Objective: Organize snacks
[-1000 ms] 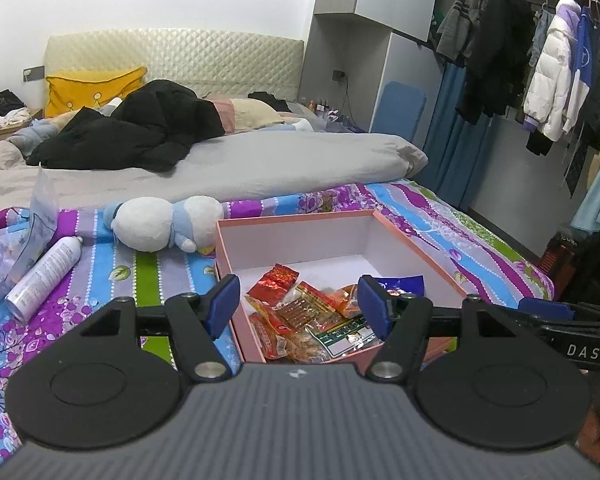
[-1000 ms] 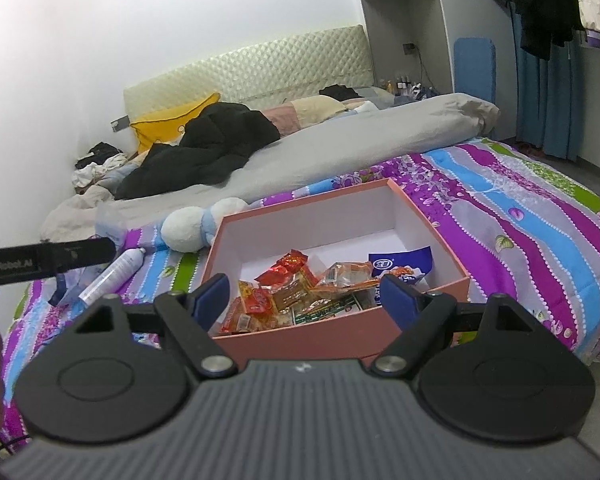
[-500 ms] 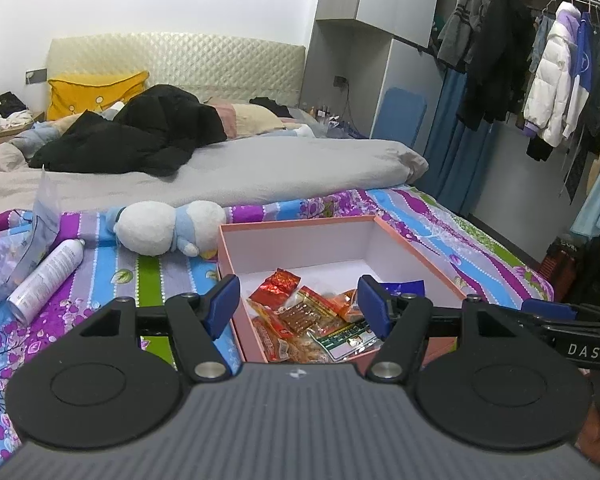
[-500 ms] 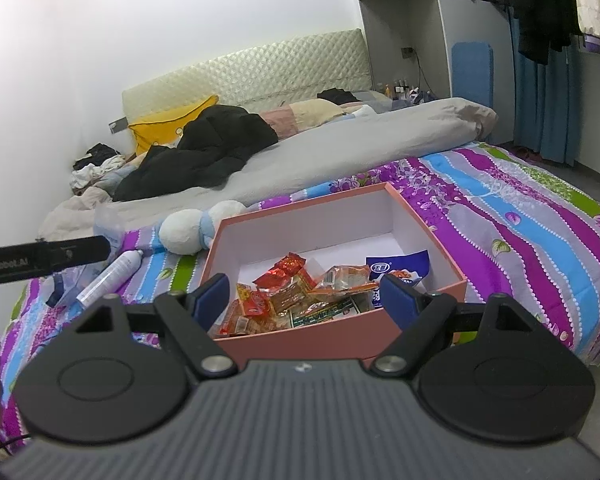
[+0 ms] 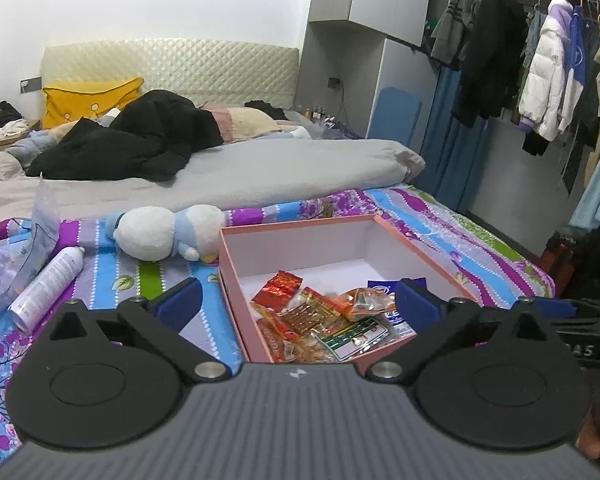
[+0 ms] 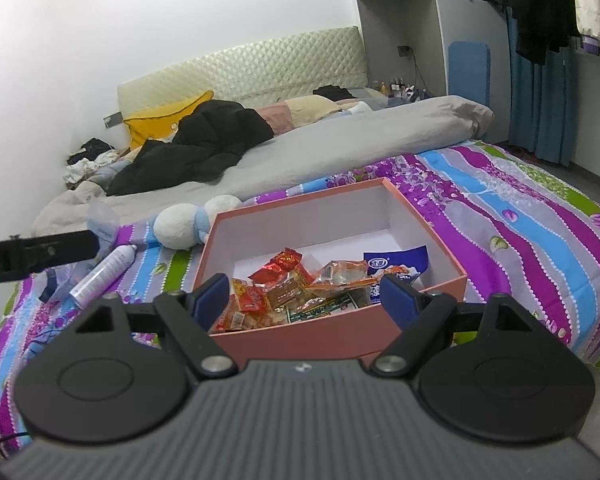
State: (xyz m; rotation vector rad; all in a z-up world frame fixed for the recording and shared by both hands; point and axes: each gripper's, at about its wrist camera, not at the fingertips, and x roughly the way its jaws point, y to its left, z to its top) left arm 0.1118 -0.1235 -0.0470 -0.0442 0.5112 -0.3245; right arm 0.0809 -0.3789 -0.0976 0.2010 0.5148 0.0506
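Observation:
A pink open box (image 5: 300,228) (image 6: 340,340) sits on the striped bedspread. Inside lie several snack packets: red and orange wrappers (image 5: 300,312) (image 6: 284,280), a green-edged pack (image 5: 352,336) and a blue-white bag (image 6: 396,266). My left gripper (image 5: 298,304) hovers in front of the box's near edge, its jaws opening wide, nothing between them. My right gripper (image 6: 308,300) hangs before the box's front wall, jaws also opening, nothing held.
A white spray can (image 5: 46,284) (image 6: 104,272) and a clear plastic bag (image 5: 16,256) lie left of the box. A white-blue plush toy (image 5: 164,232) (image 6: 188,224) rests behind it. Grey duvet, black jacket and yellow pillow lie farther back. Clothes hang at right.
Both grippers' jaws have spread wider, the left one more. Neither hand has shifted, and the box and snacks lie as before.

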